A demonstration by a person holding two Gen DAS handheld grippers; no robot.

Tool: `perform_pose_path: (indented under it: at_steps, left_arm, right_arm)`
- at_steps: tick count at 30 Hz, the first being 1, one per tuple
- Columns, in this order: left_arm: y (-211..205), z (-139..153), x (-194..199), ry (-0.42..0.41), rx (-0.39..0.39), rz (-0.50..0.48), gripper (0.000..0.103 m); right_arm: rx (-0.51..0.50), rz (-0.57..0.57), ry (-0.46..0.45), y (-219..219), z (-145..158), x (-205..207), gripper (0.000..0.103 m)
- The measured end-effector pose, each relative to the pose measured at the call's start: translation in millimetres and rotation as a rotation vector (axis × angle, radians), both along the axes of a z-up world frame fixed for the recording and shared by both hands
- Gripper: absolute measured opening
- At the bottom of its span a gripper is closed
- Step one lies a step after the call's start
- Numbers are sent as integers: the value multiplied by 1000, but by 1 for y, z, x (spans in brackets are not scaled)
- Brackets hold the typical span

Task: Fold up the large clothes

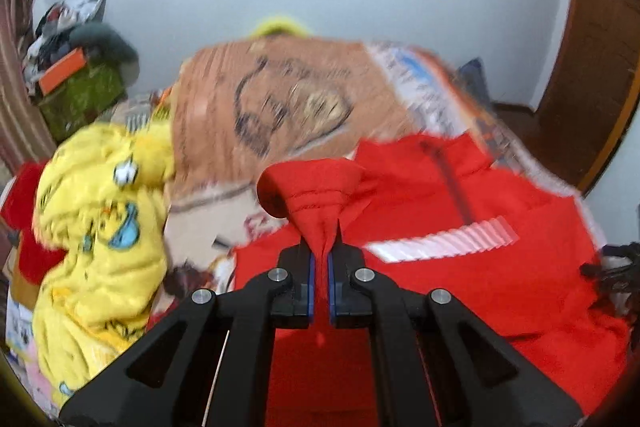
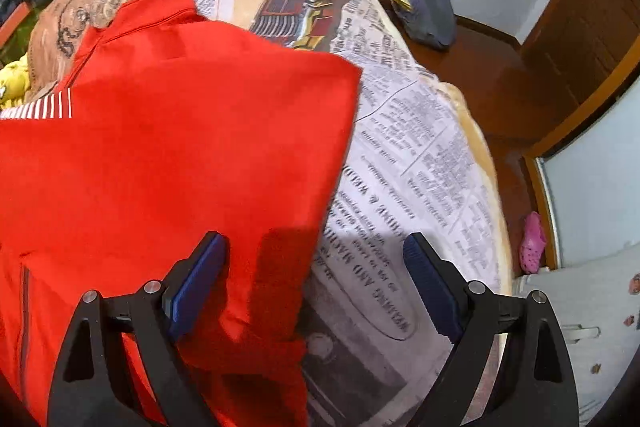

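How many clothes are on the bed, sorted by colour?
Red: 1, the red jacket, with a bunch of it pinched in the left gripper.
Yellow: 1, the yellow fluffy garment lying crumpled on the bed.
Total: 2. Other red cloth behind the yellow one is too hidden to count.

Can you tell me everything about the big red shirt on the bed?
The red shirt is bright, smooth cloth with a collar, a short dark placket and a red-and-white striped band. It lies spread on the printed bed cover. The left gripper pinches a bunched sleeve end, lifting it. The right gripper hangs open over its lower side edge.
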State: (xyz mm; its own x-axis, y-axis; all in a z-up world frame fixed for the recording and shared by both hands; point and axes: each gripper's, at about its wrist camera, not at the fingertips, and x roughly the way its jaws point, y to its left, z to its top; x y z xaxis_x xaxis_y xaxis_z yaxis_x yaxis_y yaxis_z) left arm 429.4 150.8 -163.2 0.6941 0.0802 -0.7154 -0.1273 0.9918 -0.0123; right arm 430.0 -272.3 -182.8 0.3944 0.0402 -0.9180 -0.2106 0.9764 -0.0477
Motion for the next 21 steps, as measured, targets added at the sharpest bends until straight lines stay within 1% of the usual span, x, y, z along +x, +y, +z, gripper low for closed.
perform_pose_path:
  at_steps: [2, 4, 7, 8, 10, 12, 14, 15, 16, 17, 18, 20, 21]
  left_arm:
    - [13, -23, 0, 64, -13, 16, 5]
    - [21, -39, -2, 104, -27, 28, 5]
    - [30, -57, -8, 138, -67, 21, 5]
    - [32, -64, -9, 162, -77, 15, 5]
    - [36, -81, -12, 225, -84, 13, 8]
    - [39, -92, -16, 272, -99, 16, 14]
    - [43, -98, -23, 284, -126, 18, 18]
    - [44, -98, -26, 284, -124, 24, 27]
    - [46, -97, -28, 288, -110, 32, 33]
    - [47, -96, -30, 302, -83, 38, 49]
    - [50, -97, -31, 312, -55, 39, 62]
    - [57, -96, -36, 333, -25, 22, 67]
    - [61, -97, -37, 344, -28, 14, 67]
  right_arm:
    - [17, -16, 4, -3, 0, -1, 91]
    - [17, -16, 1, -3, 0, -3, 93]
    - [-8, -7, -2, 2, -2, -5, 95]
    - [-13, -6, -3, 2, -2, -6, 96]
    - [-15, -8, -1, 3, -2, -5, 96]
    - [-13, -13, 2, 3, -2, -5, 96]
    - [-10, -15, 4, 3, -1, -4, 96]
    - [-10, -15, 4, 3, -1, -4, 96]
    - [-12, -13, 5, 3, -1, -5, 96]
    - [-13, -13, 7, 4, -1, -4, 96]
    - [-15, -13, 10, 4, -1, -3, 96]
    - [-17, -14, 22, 4, 0, -3, 96]
    - [-17, -14, 26, 4, 0, -3, 96]
